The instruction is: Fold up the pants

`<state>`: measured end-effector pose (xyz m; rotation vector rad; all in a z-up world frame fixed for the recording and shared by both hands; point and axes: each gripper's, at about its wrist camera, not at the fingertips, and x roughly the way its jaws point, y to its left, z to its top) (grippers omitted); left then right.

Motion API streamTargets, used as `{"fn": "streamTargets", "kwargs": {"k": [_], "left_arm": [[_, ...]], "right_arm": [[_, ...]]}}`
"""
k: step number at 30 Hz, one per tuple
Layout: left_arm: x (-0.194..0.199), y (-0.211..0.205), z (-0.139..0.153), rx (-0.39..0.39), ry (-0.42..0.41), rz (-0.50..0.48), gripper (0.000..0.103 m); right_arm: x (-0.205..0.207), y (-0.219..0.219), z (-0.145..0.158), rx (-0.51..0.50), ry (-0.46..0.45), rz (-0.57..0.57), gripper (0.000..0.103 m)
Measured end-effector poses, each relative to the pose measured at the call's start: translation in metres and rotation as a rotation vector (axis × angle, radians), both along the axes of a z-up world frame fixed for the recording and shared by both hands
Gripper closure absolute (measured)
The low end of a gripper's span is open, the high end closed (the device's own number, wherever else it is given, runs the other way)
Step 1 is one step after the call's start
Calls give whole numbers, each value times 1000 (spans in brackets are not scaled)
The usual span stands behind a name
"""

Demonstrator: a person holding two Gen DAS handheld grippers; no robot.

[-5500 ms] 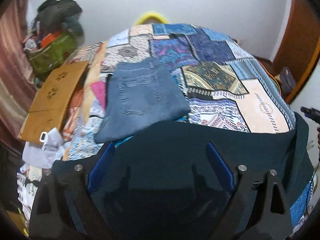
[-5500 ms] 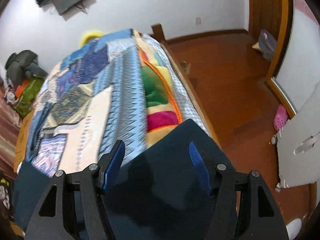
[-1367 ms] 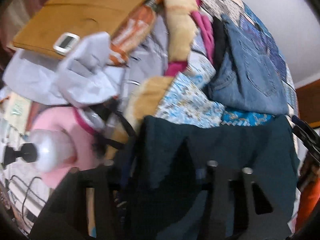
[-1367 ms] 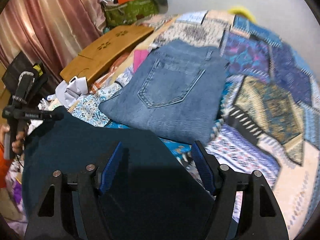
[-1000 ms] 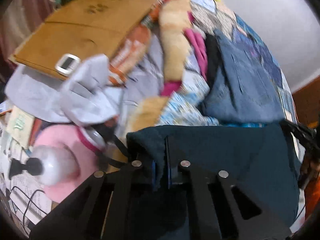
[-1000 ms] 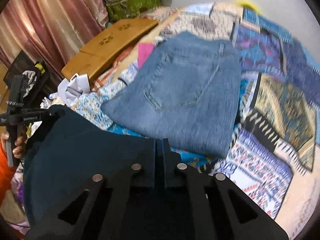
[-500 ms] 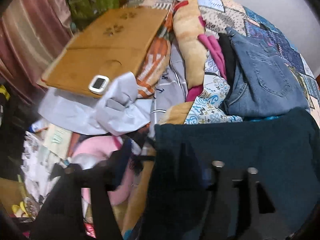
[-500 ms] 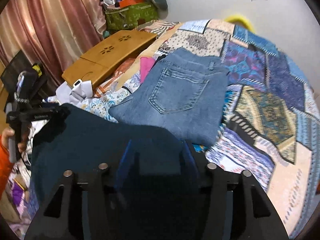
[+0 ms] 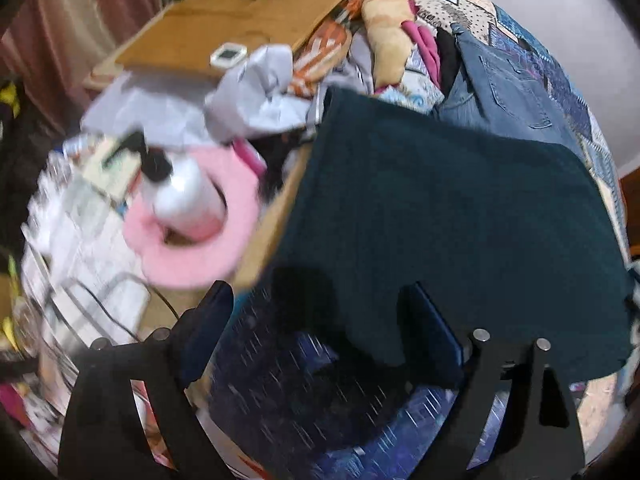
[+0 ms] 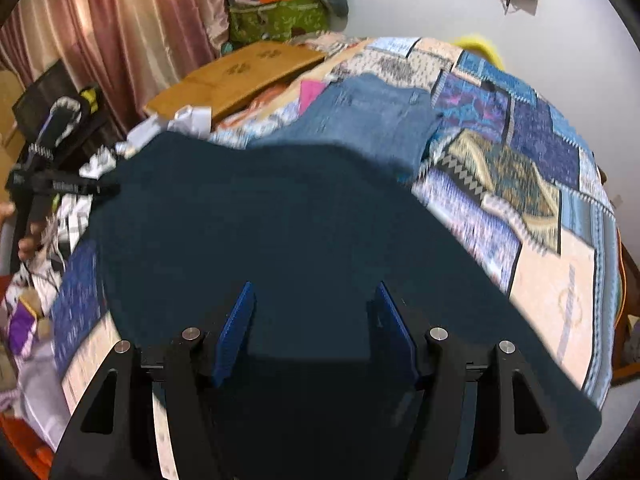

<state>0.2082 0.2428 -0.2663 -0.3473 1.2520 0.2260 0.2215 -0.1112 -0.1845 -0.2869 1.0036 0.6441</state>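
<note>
The dark teal pants [image 9: 452, 216] lie spread flat on the patchwork bedspread [image 10: 560, 288], near the edge closest to me, with a folded pair of blue jeans [image 10: 360, 120] just beyond them.

Starting at my left: the clutter there is the first risk. A pink ring-shaped thing [image 9: 188, 240] with a white bottle [image 9: 184, 196] in it, crumpled grey cloth [image 9: 248, 92] and a wooden board [image 9: 240, 28] sit just beside the pants' left edge. If I swing in wide for that side, I judge I could knock the bottle or drag loose cloth into the fold. The pants' near left corner also overhangs toward me, so a careless pinch might take only one layer and leave the fold crooked.

My left gripper [image 9: 320, 320] is spread wide, its blue pads well apart, gripping nothing; the pants' hem lies under the gap, whether touching I cannot tell.

Across to the right, the fabric runs past the bed's edge, where it could slide off if I tug unevenly. My right gripper [image 10: 316, 324] is likewise wide apart and empty, hovering over the middle of the pants; the cloth shows between the pads, unpinched.
</note>
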Motion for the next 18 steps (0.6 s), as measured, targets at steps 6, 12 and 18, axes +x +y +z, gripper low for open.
{"fn": "streamTargets", "kwargs": {"k": [6,12,18], "left_arm": [[-13,-10,-2,-140,-30,53,13],[-10,-20,17,-43,-129,102,36],[-12,-32,26,198,-183,71,76]], "right_arm": [[-31,-14,2,80,7,-60,41],[-42,-17,4,70,-19,-64,41],[-45,-14,11,76,-16,-70,42]]}}
